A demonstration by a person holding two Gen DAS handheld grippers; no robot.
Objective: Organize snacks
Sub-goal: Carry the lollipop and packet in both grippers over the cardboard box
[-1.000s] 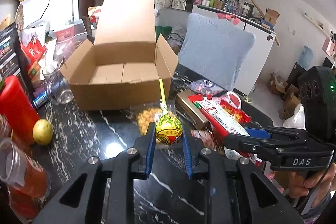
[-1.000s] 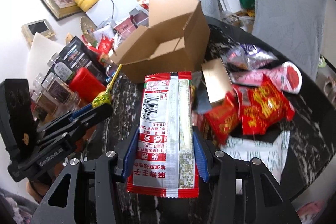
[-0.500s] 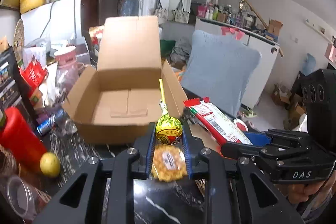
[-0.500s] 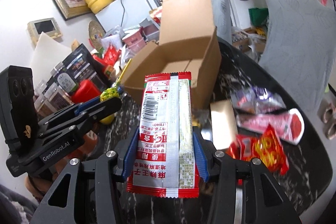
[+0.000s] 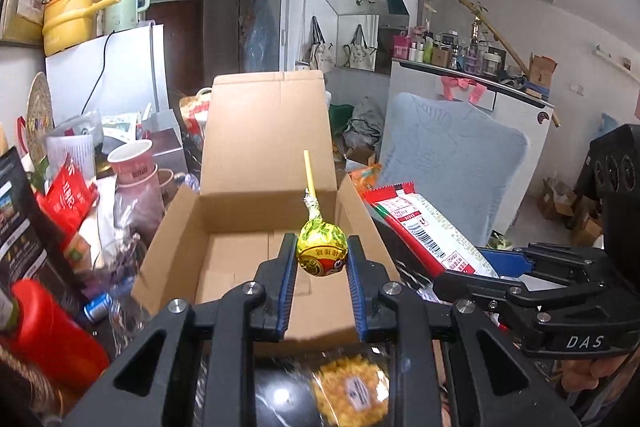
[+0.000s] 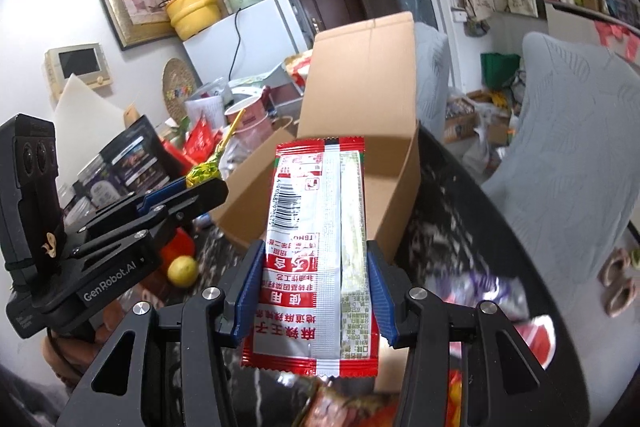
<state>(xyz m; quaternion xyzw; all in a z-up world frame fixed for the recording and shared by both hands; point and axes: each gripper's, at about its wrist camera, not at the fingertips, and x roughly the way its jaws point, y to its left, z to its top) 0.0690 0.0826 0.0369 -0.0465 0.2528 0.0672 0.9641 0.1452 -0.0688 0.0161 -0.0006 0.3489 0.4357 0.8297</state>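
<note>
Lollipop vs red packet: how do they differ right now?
The lollipop is small and round, on a yellow stick; the red packet is long and flat. The left gripper clamps the lollipop by its wrapped head; the right gripper pinches the red packet across its width. Both are held up near the open cardboard box.

"DAS" stands in white letters on the black body of the right gripper (image 5: pixel 480 291) in the left wrist view, and "GenRobot.AI" stands on the side of the left gripper (image 6: pixel 200 183) in the right wrist view. The red and white snack packet (image 6: pixel 316 247) carries a barcode and upside-down Chinese print, with "使用" and "麻辣王子" legible; the lollipop (image 5: pixel 322 253) wrapper's print is too small to read.
</note>
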